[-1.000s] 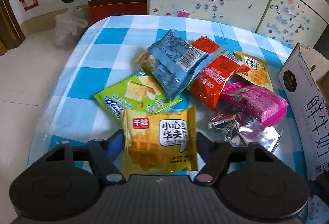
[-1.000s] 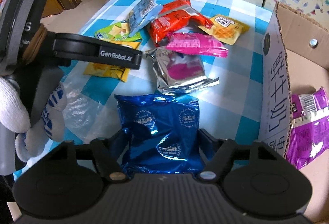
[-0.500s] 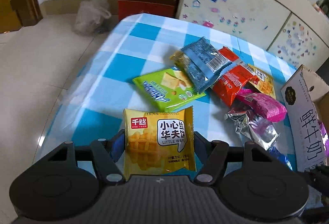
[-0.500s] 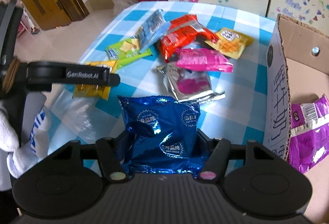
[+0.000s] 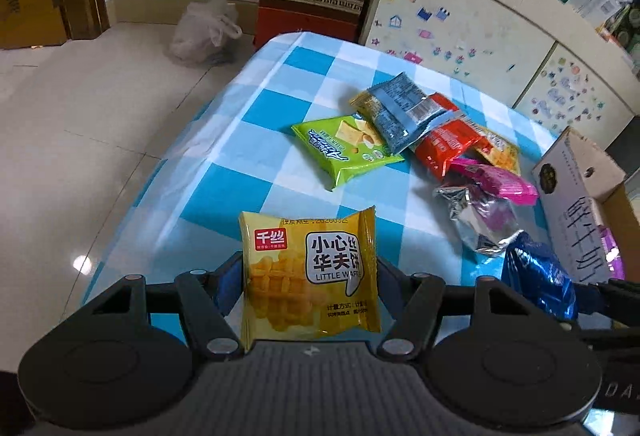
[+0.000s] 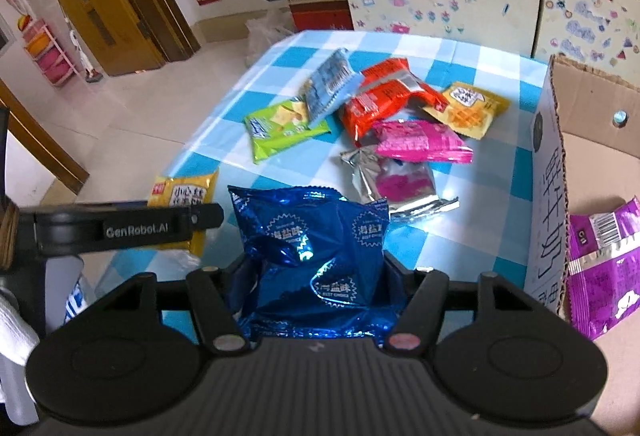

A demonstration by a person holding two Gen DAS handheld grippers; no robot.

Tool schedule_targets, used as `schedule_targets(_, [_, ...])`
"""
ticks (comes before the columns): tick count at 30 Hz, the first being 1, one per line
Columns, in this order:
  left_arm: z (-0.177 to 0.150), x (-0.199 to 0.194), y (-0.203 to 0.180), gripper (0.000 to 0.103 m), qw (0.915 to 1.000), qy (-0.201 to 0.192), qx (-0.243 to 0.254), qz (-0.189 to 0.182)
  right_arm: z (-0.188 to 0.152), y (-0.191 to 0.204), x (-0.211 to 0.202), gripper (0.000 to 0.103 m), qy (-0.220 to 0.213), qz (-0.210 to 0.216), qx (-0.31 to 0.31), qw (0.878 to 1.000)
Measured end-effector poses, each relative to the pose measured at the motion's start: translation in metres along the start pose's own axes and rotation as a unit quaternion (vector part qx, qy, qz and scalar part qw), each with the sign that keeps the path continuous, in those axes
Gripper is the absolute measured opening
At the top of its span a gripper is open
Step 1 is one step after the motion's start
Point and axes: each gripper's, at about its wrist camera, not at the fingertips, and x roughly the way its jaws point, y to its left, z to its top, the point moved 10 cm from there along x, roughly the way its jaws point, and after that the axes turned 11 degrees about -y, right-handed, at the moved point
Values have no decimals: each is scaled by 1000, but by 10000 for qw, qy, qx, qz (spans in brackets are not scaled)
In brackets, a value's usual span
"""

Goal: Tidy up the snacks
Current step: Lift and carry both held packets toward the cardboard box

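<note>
I have a packet in each pair of tongs now, and both are off the desk (image 5: 256, 103). The left tongs (image 5: 310, 276) are clamped on the yellow waffle packet (image 5: 310, 272), pads pressing its two side edges, and compared with a second ago the view has swung out over the desk's left edge: the floor fills much more of the left wrist view and the loose pile sits further off to the right. The right tongs (image 6: 316, 272) are gripping the blue foil packet (image 6: 310, 256); a second ago they were looser around it, and now the foil is creased and pinched between the pads, with the packet lifted a little above the checked cloth.

So I judge both pickups done and the carry under way. The cardboard box (image 6: 588, 123) stands at the desk's right side, its printed flap up, with a purple packet (image 6: 600, 264) already lying inside. That looks like the place for both of mine. The blue foil packet is near it; the yellow one has the whole desk to cross.

Left on the desk are the green packet (image 6: 280, 127), the grey-blue one (image 6: 330, 83), the red one (image 6: 384, 95), a second yellow waffle packet (image 6: 468, 107), the pink one (image 6: 420, 141) and the silver one (image 6: 396, 179), so most of the sorting remains.
</note>
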Motion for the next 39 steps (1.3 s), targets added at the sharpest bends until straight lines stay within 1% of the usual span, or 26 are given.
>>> schedule_targets(8, [1,-21,-3,72,9999,-154,-22,-26,5,4,-21,65,-256,105,89,9996])
schedule_targets(16, [-3,-33,-5,72,9998,-177,-1,20,0,21,-31,65,-306,203,-50,9993])
schedule_targets(19, [-3,-39,-7,72,9998,-191,-50,-8,5,18,-39,65,-441,199,-21,9988])
schedule_targets(22, [-1,-44,-13,72,9997,-242,14,-28,17,5,-53,65,-669,144,227,9974])
schedule_targets(30, [3,-57,-39,72,9989,-361,162,-250,39,-41,-96,65,-1262,-248,798,9885])
schedule_targets(39, [13,-73,-76,72,9965,-508,280,-601,49,-92,-141,65,-1829,-705,1367,9710])
